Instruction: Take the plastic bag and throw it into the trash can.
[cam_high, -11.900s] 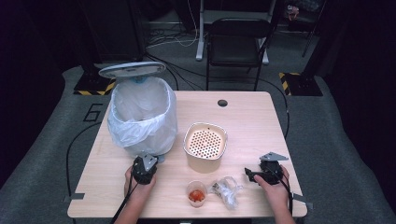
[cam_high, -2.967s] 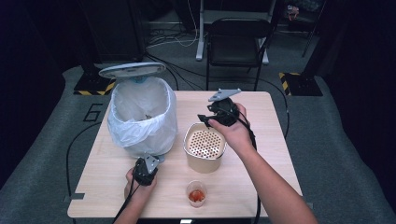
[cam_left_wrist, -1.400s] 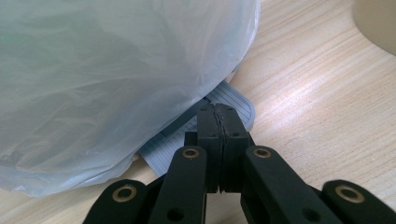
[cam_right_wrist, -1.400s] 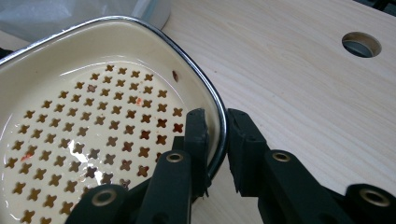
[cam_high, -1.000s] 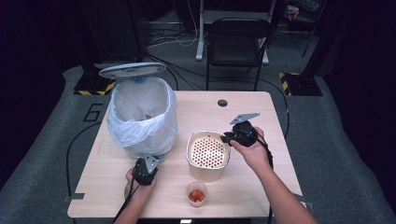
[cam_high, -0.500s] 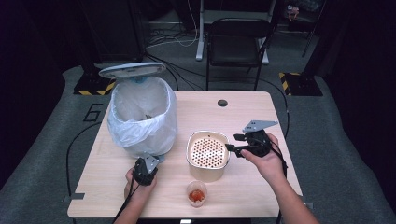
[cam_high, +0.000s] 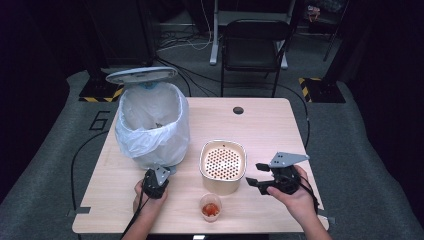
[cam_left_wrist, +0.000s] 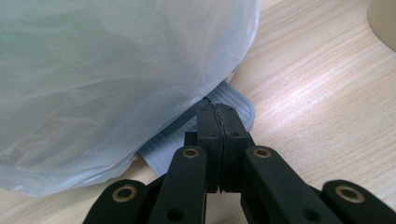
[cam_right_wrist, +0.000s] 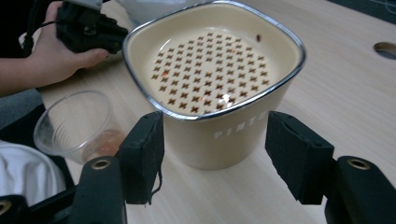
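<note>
Black right tongs (cam_right_wrist: 212, 163) just opened, empty, facing cream pot (cam_right_wrist: 219, 135); left tongs (cam_left_wrist: 218, 122) closed, seemingly empty.

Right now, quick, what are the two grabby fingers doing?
Left gripper: shut, nothing held, beside the bin's pedal.
Right gripper: open, has just been opening, empty, facing the cream pot.

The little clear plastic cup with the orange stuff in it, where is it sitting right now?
In the high view the plastic cup stands near the table's front edge, just in front of the cream perforated container, between the person's two hands.
</note>
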